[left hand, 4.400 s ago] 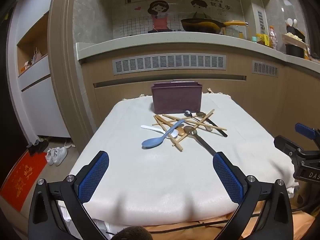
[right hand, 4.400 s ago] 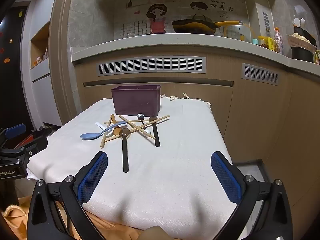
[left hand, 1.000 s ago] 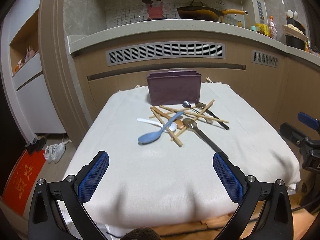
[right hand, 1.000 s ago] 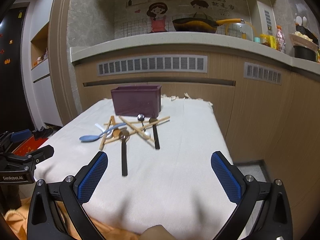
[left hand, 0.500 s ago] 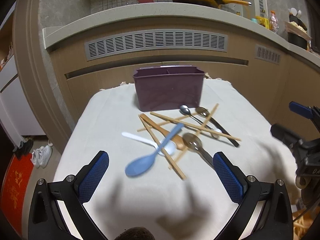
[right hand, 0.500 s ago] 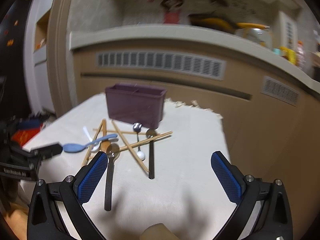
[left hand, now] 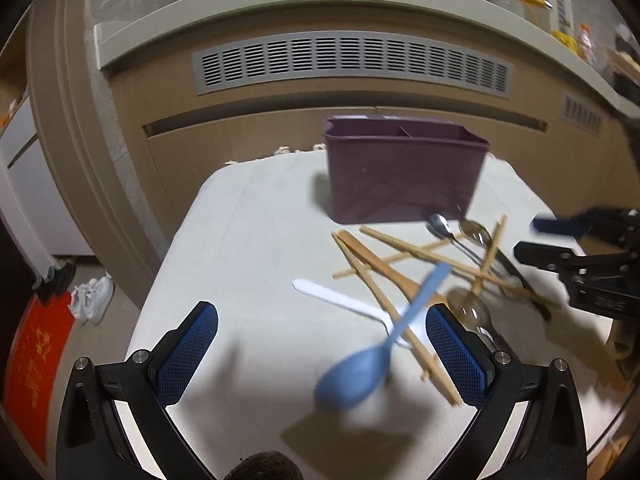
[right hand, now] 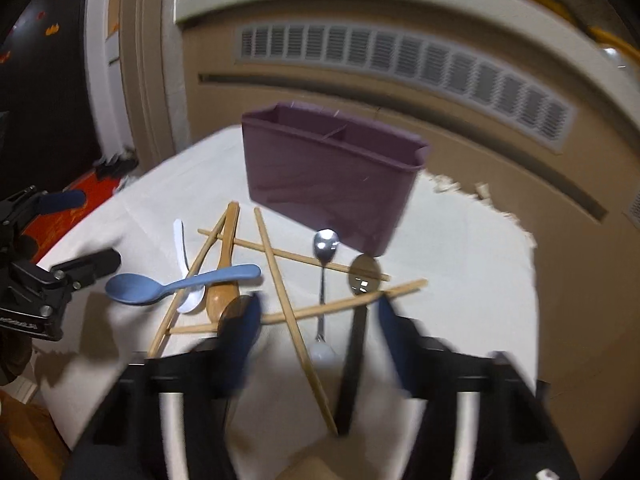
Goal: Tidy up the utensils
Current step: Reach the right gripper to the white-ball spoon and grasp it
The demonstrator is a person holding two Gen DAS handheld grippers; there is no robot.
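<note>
A purple divided utensil box [left hand: 404,168] stands at the far side of the white-clothed table [left hand: 256,240]; it also shows in the right wrist view [right hand: 332,176]. In front of it lies a tangled pile: a blue spoon [left hand: 380,344], a white spoon [left hand: 340,300], a wooden spoon [right hand: 226,268], several chopsticks [right hand: 288,300], and metal spoons with black handles [right hand: 356,320]. My left gripper [left hand: 320,356] is open, low over the blue spoon. My right gripper [right hand: 316,340] is open, blurred, straddling the chopsticks and a black-handled spoon.
A beige cabinet front with vent grilles [left hand: 352,64] rises close behind the table. White shoes [left hand: 94,296] and a red mat [left hand: 32,364] lie on the floor at the left. The cloth's frayed edge [right hand: 516,224] marks the table's far right border.
Both grippers have moved forward and down onto the utensil pile. The right gripper's fingers have narrowed and the view is motion-blurred. The utensils have not moved.
</note>
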